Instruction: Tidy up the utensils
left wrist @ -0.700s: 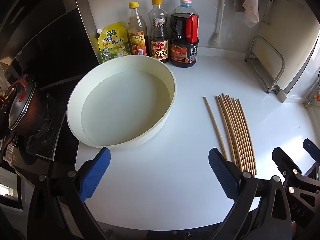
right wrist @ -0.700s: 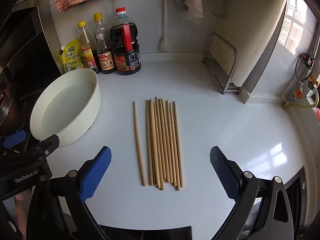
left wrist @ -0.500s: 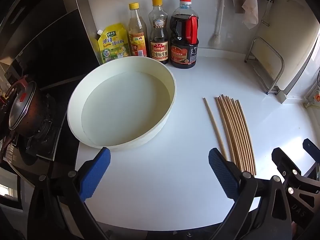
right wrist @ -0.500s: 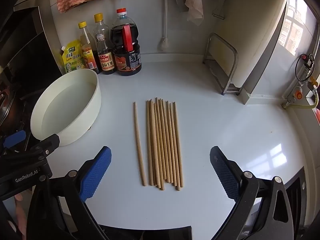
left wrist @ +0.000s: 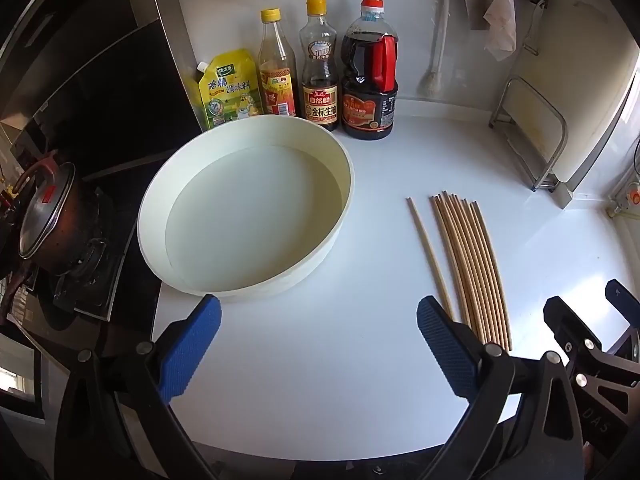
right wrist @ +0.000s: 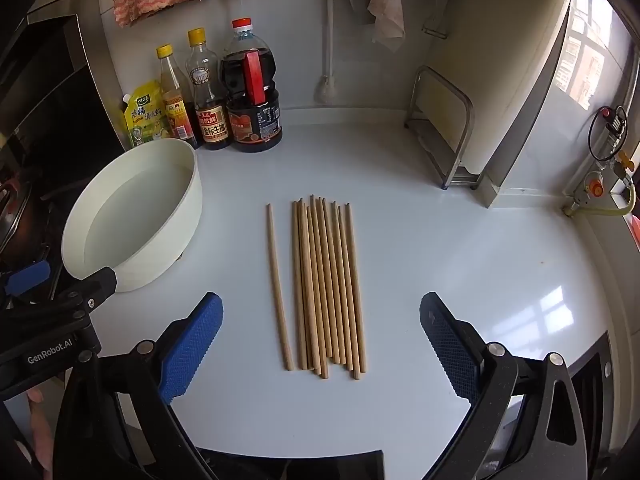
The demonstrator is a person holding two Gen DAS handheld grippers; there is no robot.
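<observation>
A white bench runs along a white wall. At far left, a dark pot sits on a black stove. Next comes a round cream basin, with a yellow pouch and three bottles lined up behind it against the wall. The chopsticks lie flat in a row at mid-bench, one stick slightly apart on the left. A metal rack stands at right, near a window. The left claw is spread fully wide, empty, over bare bench beside the basin. The right claw is equally wide, empty, above the near ends of the chopsticks without touching them.
</observation>
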